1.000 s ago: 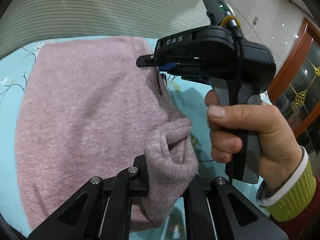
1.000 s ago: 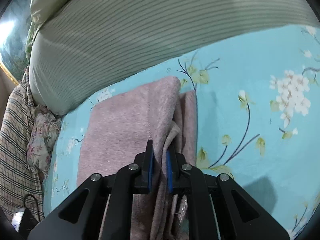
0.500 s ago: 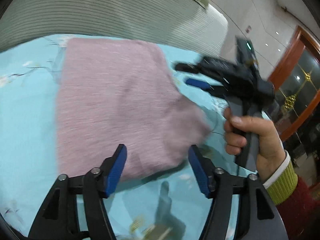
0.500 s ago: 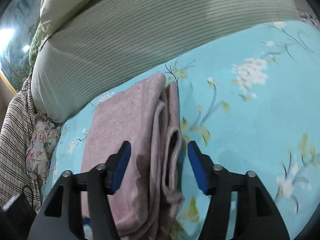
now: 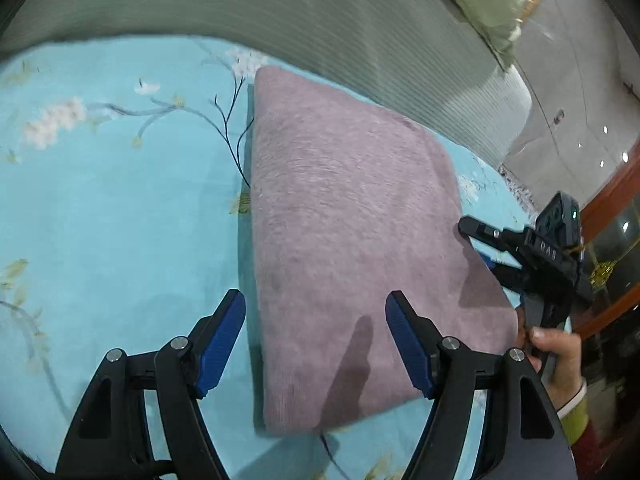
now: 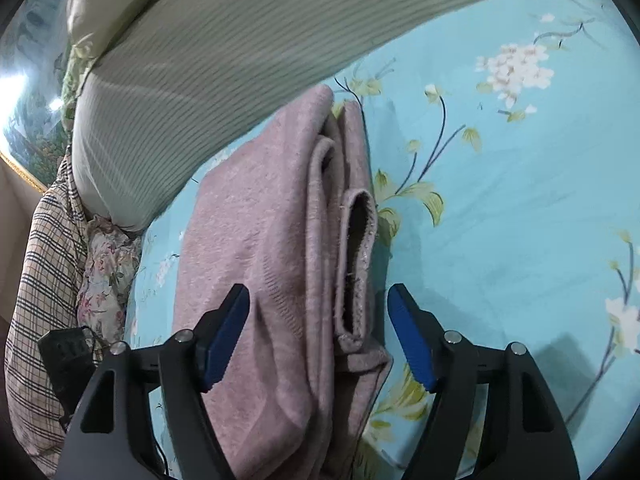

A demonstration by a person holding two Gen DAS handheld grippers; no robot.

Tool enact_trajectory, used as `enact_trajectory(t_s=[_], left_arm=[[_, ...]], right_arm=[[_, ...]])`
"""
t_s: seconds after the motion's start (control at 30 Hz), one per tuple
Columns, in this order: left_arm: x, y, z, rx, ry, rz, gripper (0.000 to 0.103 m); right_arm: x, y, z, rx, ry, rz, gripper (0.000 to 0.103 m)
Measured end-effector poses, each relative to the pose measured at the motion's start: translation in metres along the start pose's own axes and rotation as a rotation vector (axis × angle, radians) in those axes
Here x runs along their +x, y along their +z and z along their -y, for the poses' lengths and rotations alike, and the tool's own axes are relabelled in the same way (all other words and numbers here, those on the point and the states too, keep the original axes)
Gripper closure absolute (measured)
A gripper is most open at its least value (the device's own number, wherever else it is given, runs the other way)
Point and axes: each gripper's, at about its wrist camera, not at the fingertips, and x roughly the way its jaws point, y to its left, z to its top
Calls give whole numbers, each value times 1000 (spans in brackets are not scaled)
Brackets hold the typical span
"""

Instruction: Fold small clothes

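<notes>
A mauve knit sweater (image 5: 352,248) lies folded in a flat rectangle on the turquoise floral sheet (image 5: 100,200). My left gripper (image 5: 315,300) hovers over its near edge, jaws opening, pads clear of the fabric. At the sweater's right edge is my right gripper (image 5: 474,242), held by a hand (image 5: 556,352). In the right wrist view the sweater (image 6: 260,240) shows its stacked folds and an open cuff (image 6: 358,260). The right gripper (image 6: 317,294) straddles those folds, jaws opening, blue pads not touching the cloth.
A grey-green striped bolster (image 5: 280,20) runs along the far side of the sheet (image 6: 520,220). A plaid cloth (image 6: 44,260), a floral cloth (image 6: 108,272) and a black device (image 6: 68,356) lie at the left. A wooden door frame (image 5: 616,184) stands beyond the bed.
Both grippers were shut on the sweater's folds and have let go and opened wide. The left gripper has drawn back, and the sweater now lies flat and folded.
</notes>
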Motion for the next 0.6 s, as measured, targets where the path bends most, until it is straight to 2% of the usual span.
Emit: enact_trajectory(t_s=[0.1, 0.27, 0.33, 0.37, 0.4, 0.43, 0.5, 0.6], left_arm=[[25, 14, -12, -77, -97, -40, 28], [66, 33, -29, -146, -176, -120, 26], [74, 40, -30, -164, -205, -116, 27], [77, 43, -29, -160, -205, -115, 32], [78, 45, -27, -152, -195, -115, 43], [81, 47, -26, -143, -182, -115, 48], [78, 47, -25, -138, -183, -101, 60], [58, 39, -29, -147, -203, -78, 66]], right_arm=[[7, 4, 4, 14, 30, -12, 31], [22, 12, 5, 34, 68, -23, 32], [28, 14, 3, 23, 57, -37, 56], [30, 14, 2, 18, 51, -37, 57], [28, 13, 0, 10, 52, -31, 63], [27, 13, -1, 5, 55, -26, 67], [20, 10, -8, -2, 67, -13, 69], [11, 6, -22, -20, 87, 4, 71]])
